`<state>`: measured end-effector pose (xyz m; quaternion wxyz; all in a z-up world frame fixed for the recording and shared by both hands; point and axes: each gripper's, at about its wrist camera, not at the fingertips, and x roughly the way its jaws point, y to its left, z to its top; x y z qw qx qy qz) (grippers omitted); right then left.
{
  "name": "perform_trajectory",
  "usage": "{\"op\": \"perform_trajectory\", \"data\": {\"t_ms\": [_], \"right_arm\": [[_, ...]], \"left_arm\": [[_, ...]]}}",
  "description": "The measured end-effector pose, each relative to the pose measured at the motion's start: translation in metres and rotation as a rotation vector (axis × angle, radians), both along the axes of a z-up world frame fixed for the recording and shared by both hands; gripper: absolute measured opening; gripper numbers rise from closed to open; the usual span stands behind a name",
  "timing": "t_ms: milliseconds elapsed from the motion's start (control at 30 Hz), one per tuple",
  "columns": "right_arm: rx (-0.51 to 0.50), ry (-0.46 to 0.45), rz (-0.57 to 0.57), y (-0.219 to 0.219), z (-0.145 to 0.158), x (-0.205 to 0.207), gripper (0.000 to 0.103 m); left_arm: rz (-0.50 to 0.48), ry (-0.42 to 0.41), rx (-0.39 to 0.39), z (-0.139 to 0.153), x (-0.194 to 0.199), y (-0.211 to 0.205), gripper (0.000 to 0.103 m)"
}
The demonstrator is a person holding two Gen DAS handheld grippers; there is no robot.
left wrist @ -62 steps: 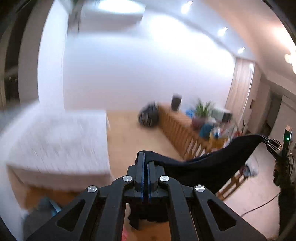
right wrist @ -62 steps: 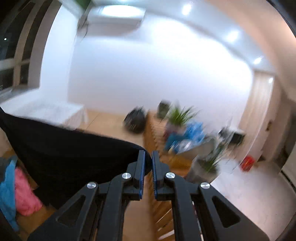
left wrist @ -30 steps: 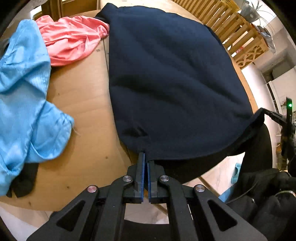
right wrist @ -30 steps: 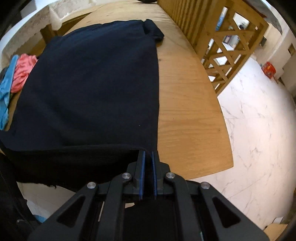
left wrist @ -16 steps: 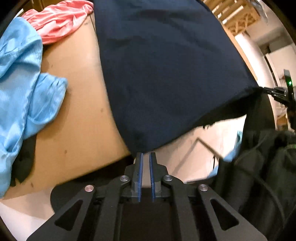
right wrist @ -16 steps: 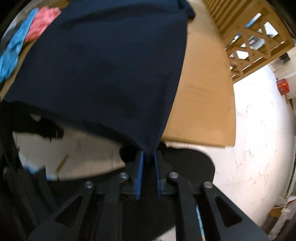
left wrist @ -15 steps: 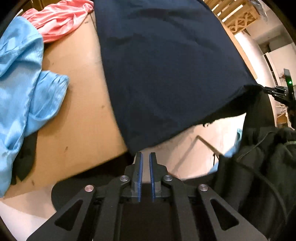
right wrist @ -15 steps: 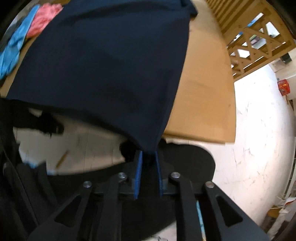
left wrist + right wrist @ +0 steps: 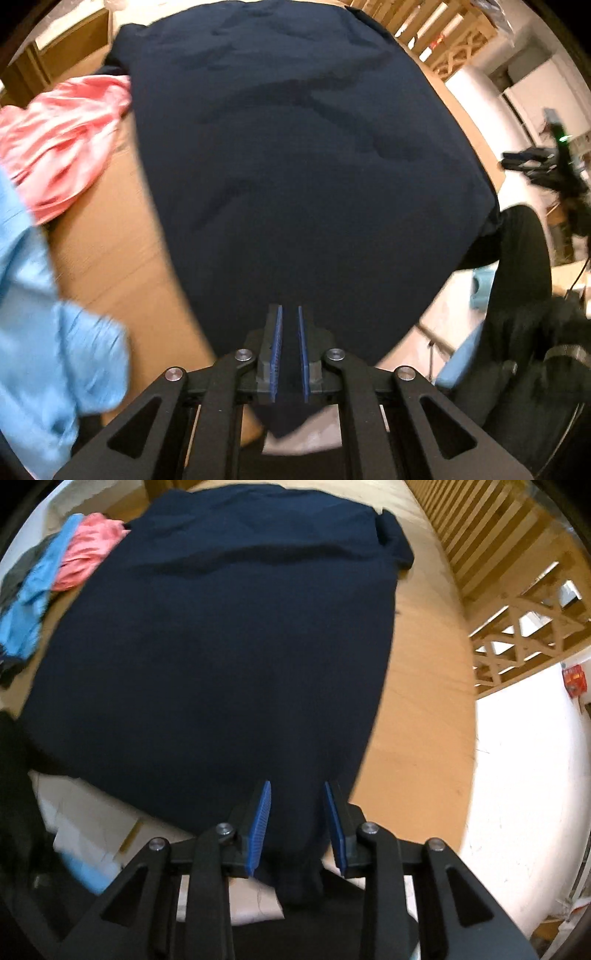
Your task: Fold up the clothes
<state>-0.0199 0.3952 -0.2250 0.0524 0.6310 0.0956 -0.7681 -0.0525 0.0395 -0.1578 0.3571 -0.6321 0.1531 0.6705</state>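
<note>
As right gripper opens | shirt hem released since 1s ago

Left gripper points steeply down, its blue pads parallel with a narrow gap between them; dark cloth shows in the gap, but whether the pads press it cannot be told. Right gripper also points steeply down, jaws opening, blue pads splayed apart with dark cloth lying between them and not pinched. In the left wrist view the right gripper shows at far right, blurred, a green light on its body.
</note>
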Motion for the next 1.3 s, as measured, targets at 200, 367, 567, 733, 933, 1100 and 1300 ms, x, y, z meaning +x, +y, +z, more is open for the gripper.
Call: {"op": "perform_trajectory", "data": {"t_ms": [200,367,567,733,933,1100,1300], "right_arm": [[-0.04,-0.045,-0.091,0.028,-0.029,-0.026,0.029],[0.058,-0.08,-0.067,0.036,-0.029,-0.033,0.029],[0.044,0.161,0.005,-0.002,0.017,-0.129,0.029],[0.152,0.244,0.099,-0.047,0.003,-0.215,0.029],[0.125,0.176,0.042,-0.025,-0.019,-0.288,0.029],[0.156,0.127,-0.115,0.02,-0.024,-0.305,0.029],[0.0,0.222,-0.144,0.024,0.002,-0.322,0.029]], "left_arm": [[0.027,-0.016,-0.011,-0.032,-0.022,0.009,0.007],[0.05,-0.022,-0.047,-0.04,-0.036,0.0,0.007],[0.082,0.168,-0.016,0.003,-0.116,0.015,0.007],[0.153,0.33,-0.018,0.019,-0.218,0.028,0.008],[0.289,0.362,0.025,0.009,-0.31,0.015,0.014],[0.38,0.302,0.068,-0.019,-0.361,0.006,0.014],[0.36,0.257,0.058,-0.045,-0.379,0.022,0.023]]}}
